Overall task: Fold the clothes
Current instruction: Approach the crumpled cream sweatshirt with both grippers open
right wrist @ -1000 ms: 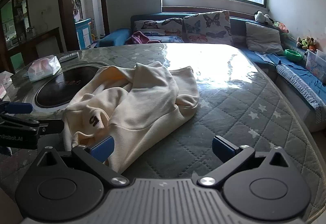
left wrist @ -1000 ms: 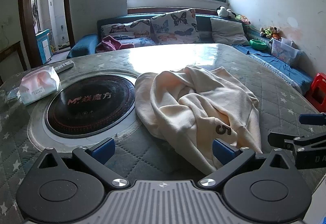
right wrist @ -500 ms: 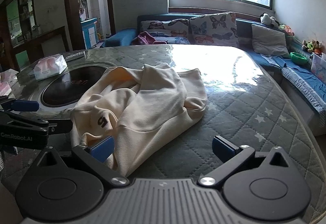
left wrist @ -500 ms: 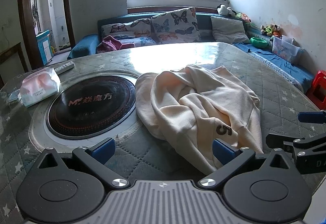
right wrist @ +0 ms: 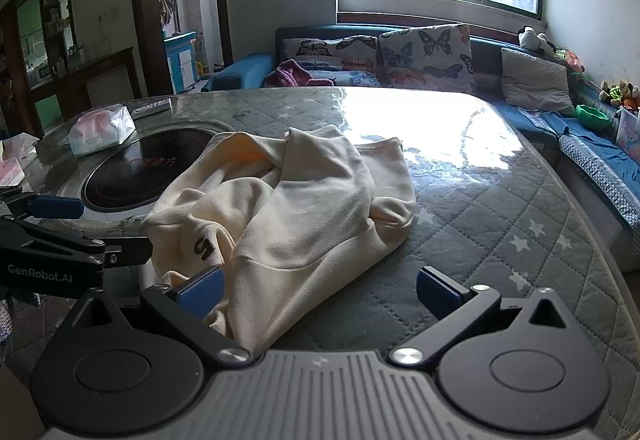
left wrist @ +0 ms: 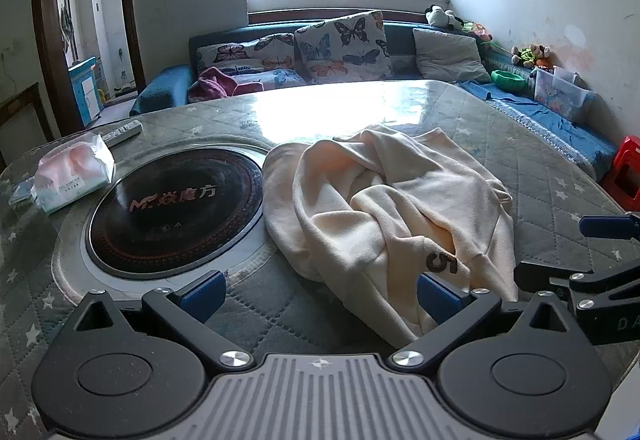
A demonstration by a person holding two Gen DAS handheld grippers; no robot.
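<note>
On the quilted table (left wrist: pixel 540 168) | one cream sweatshirt (left wrist: pixel 392 208), crumpled | two grippers, jaws released, empty

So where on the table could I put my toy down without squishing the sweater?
The quilted table cover is bare right of the cream sweater, up to the table edge, and behind it toward the sofa. The left is crowded: the black round burner, tissue pack and remote.

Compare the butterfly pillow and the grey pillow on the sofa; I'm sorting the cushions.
The butterfly pillow is white with a colourful butterfly print; the grey pillow is plain. The butterfly pillow stands nearer the sofa's middle, the grey pillow nearer the corner, to its right. Both lean upright against the backrest.
</note>
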